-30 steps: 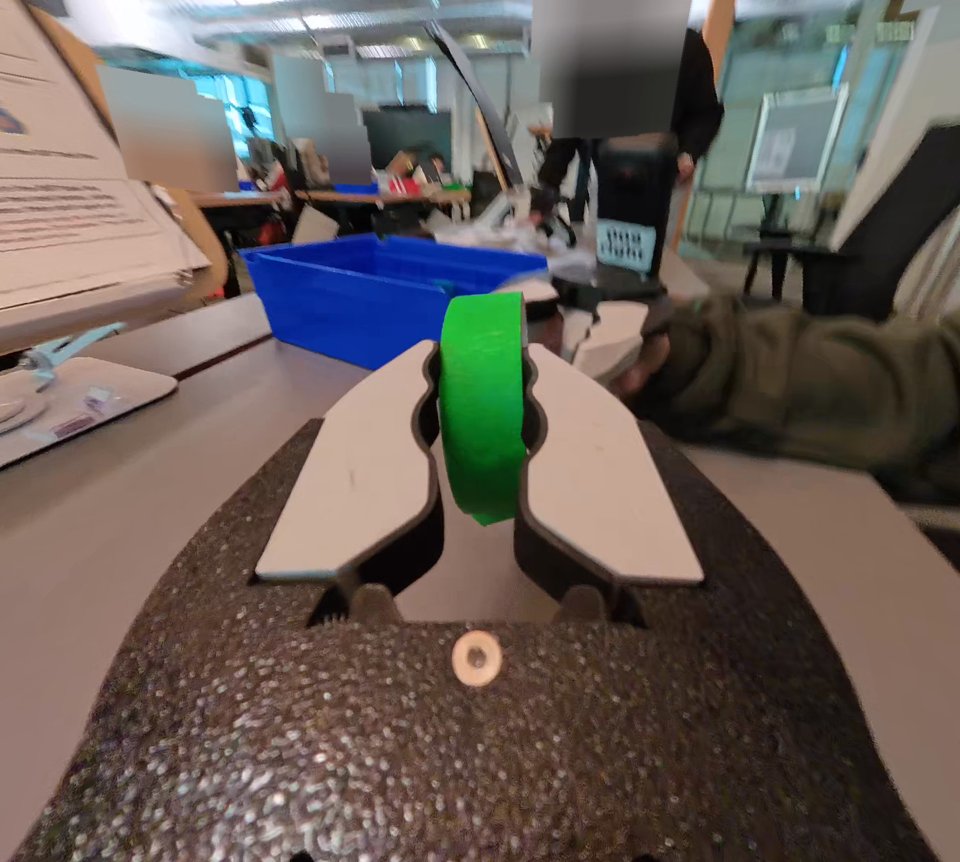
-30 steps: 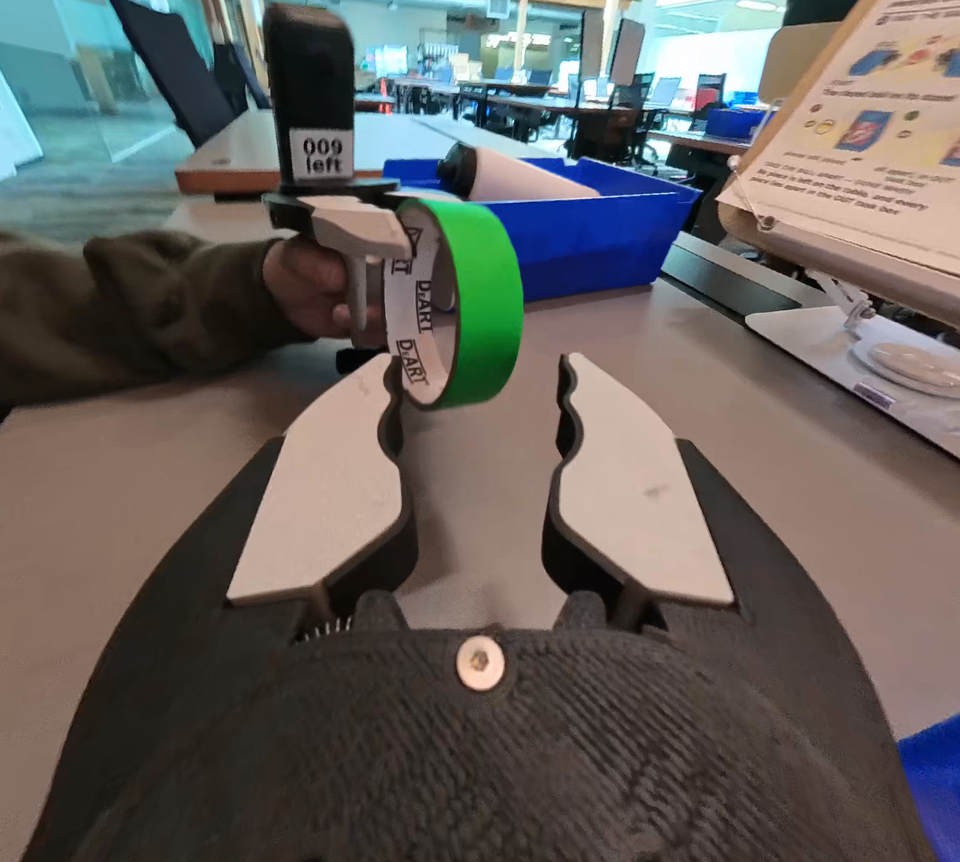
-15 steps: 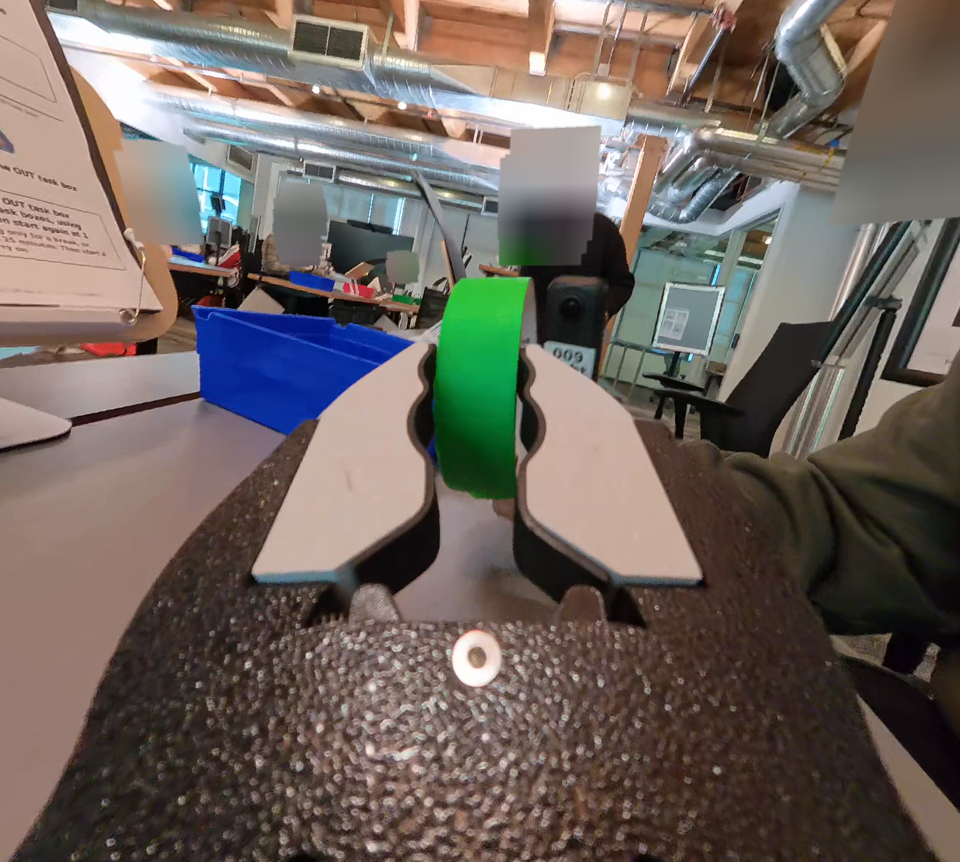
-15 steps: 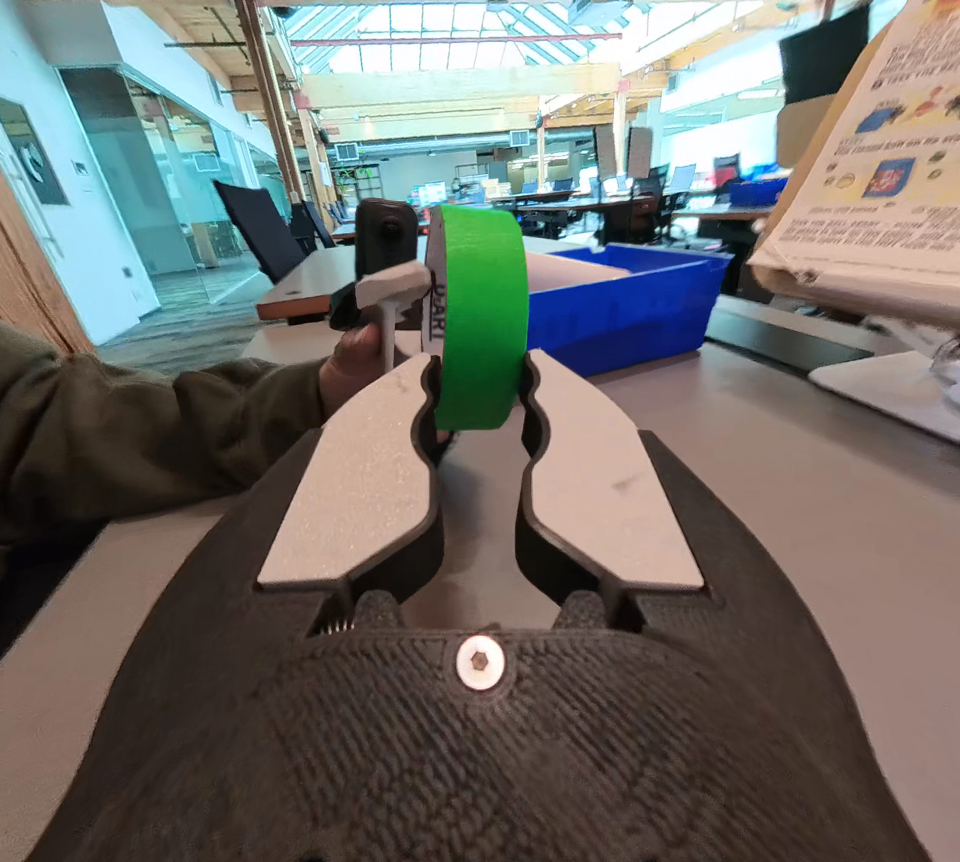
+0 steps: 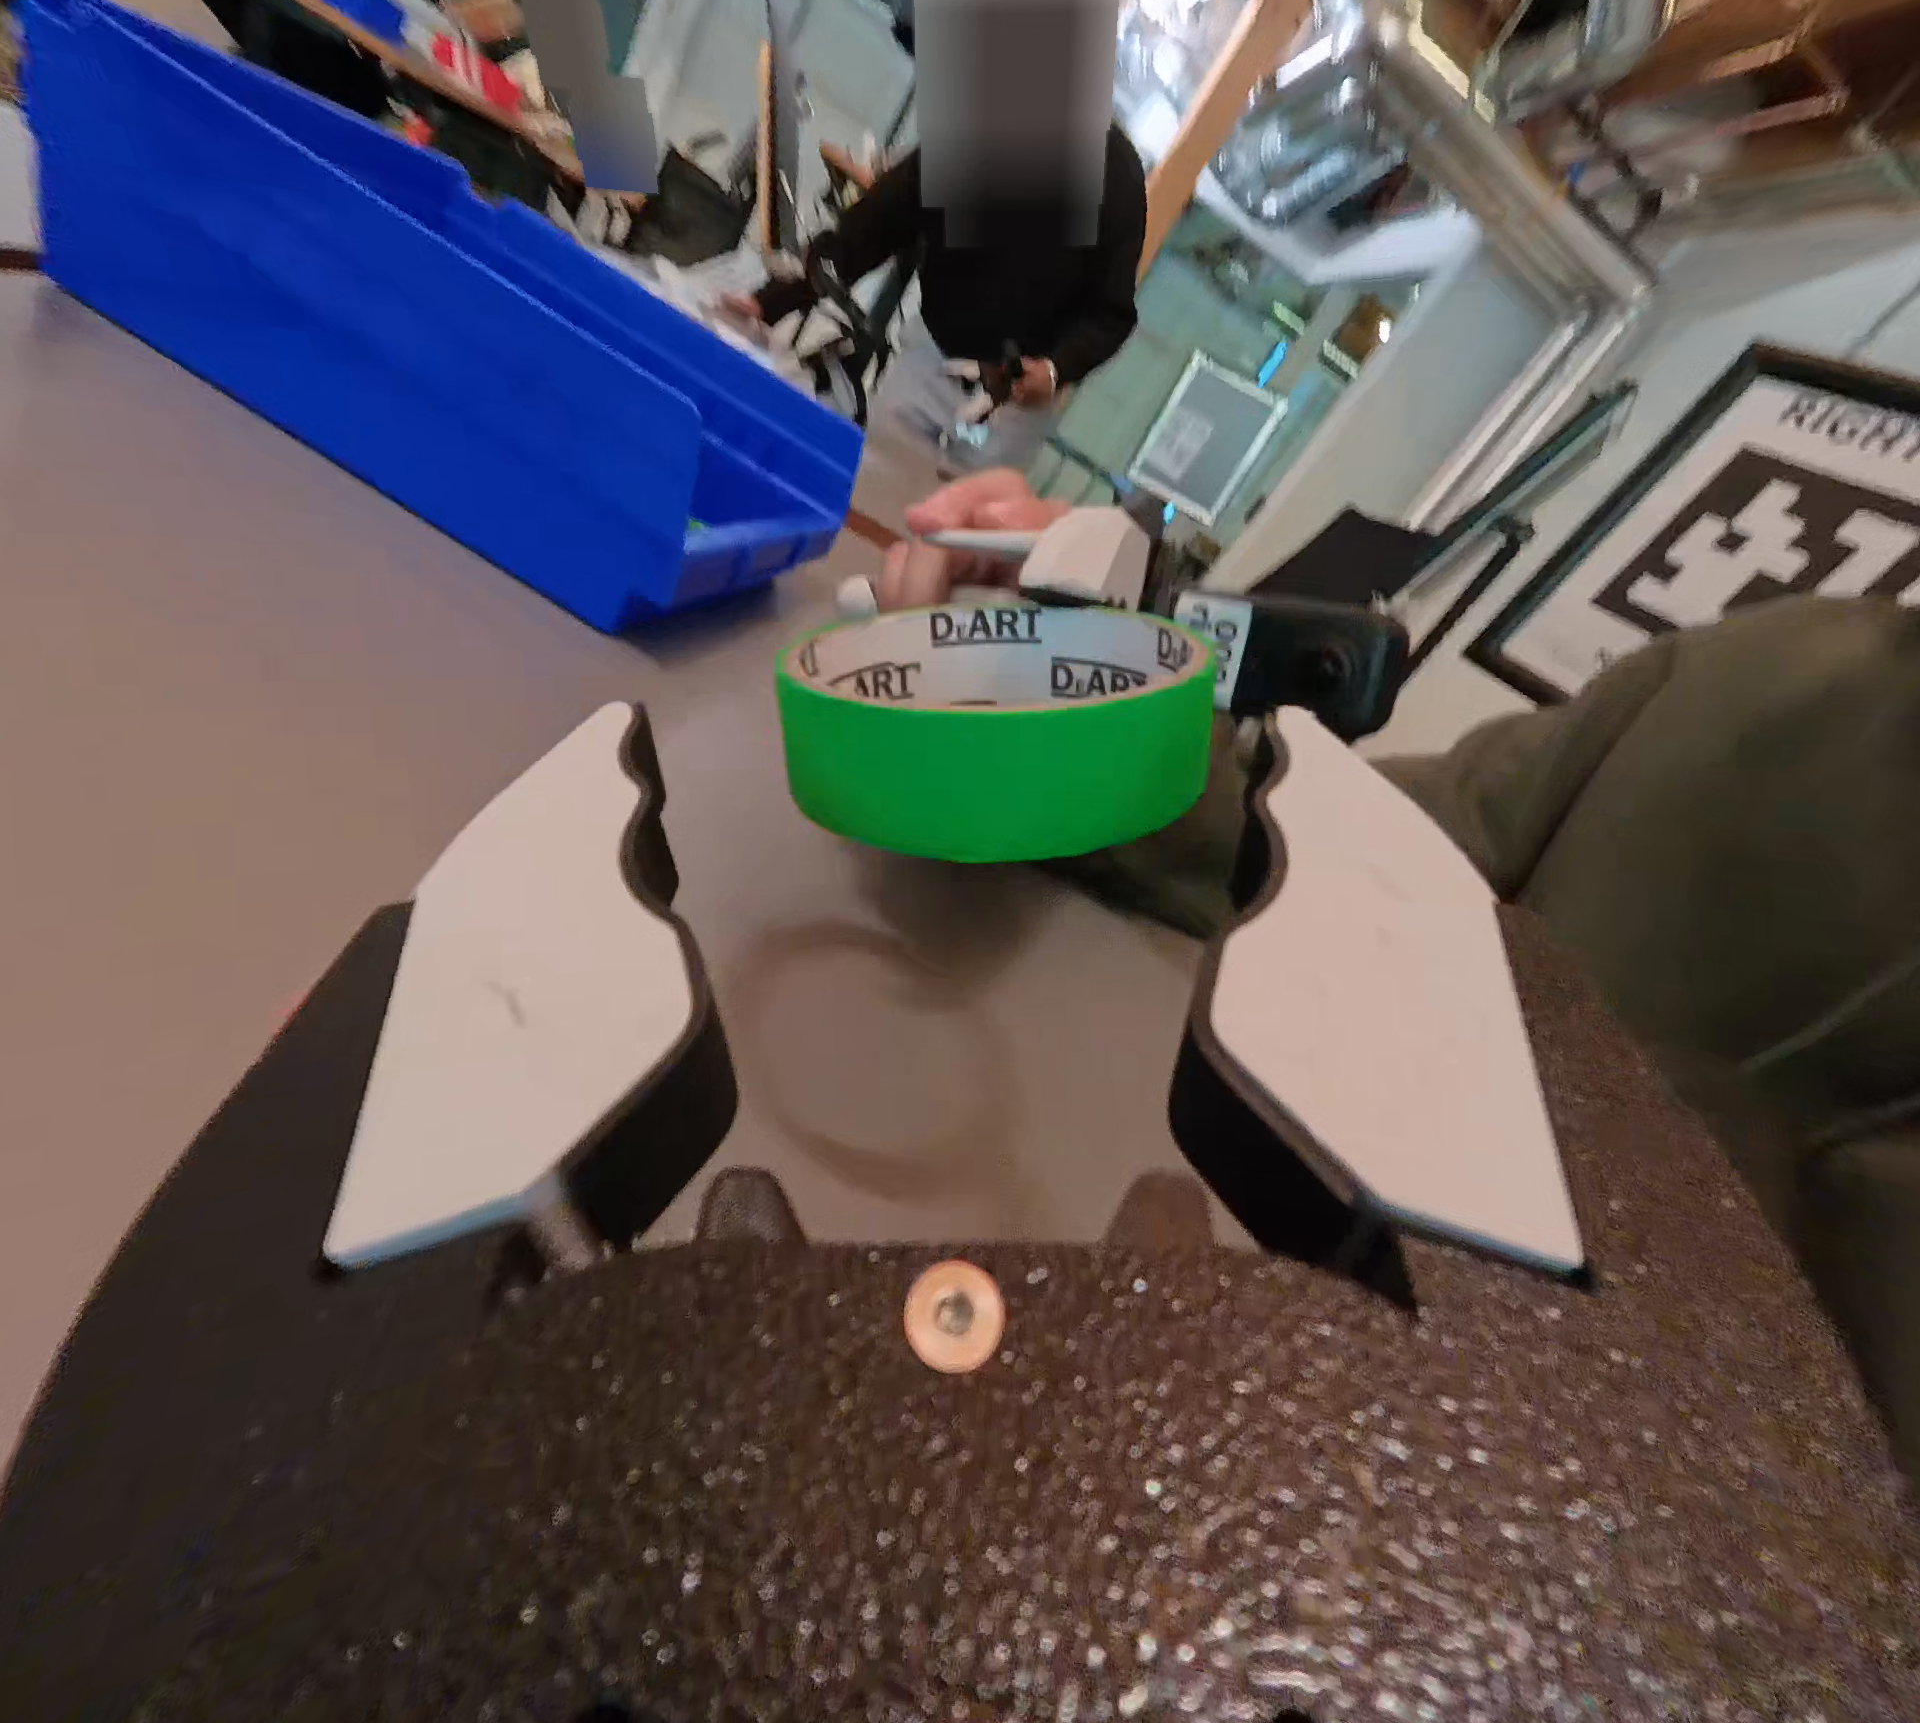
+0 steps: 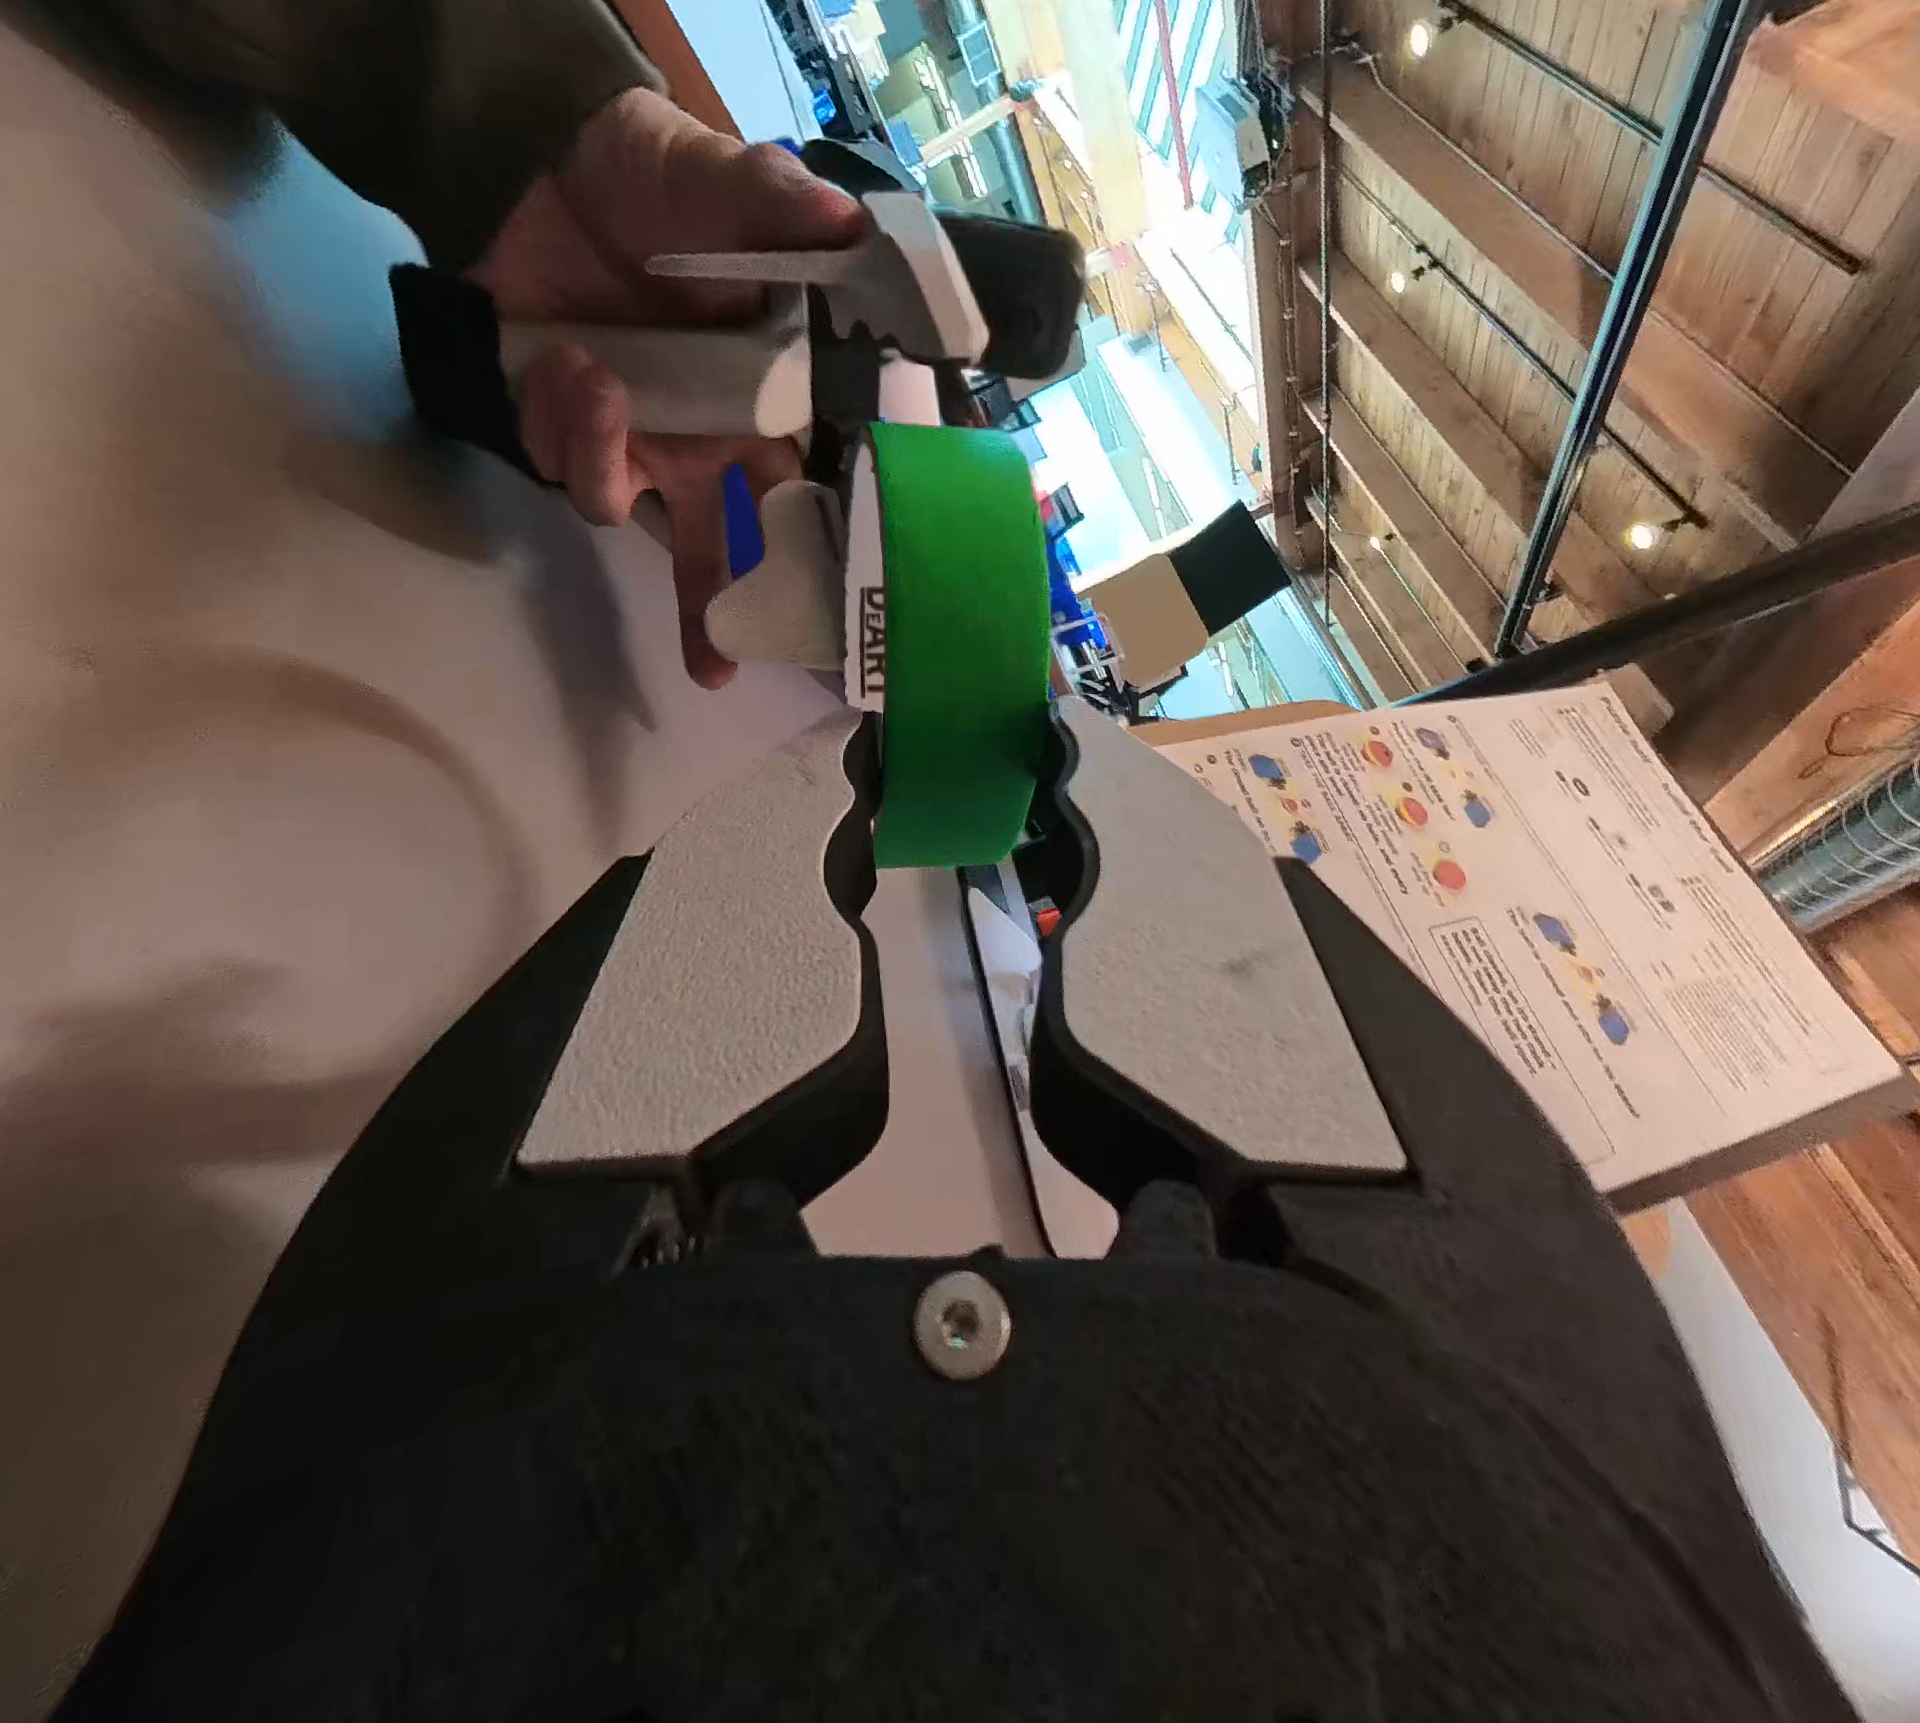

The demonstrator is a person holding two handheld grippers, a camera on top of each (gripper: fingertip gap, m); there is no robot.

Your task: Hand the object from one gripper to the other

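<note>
Green tape roll [image 6: 956, 645] clamped in right tool [image 6: 961, 800].

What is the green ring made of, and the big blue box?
The green ring looks like a tape roll: matte, smooth green outside, white card-like core inside. The blue box looks like hard moulded plastic with a slight sheen and stiff, straight walls.

Bright green tape roll [image 5: 995, 774] with a white, black-lettered core; deep blue bin [image 5: 395, 343] at ten o'clock; grey table [image 5: 260, 738]; pale grey fingers [image 6: 1174, 967] on black speckled gripper bodies; olive-green sleeve [image 5: 1704, 842] at three o'clock.
</note>
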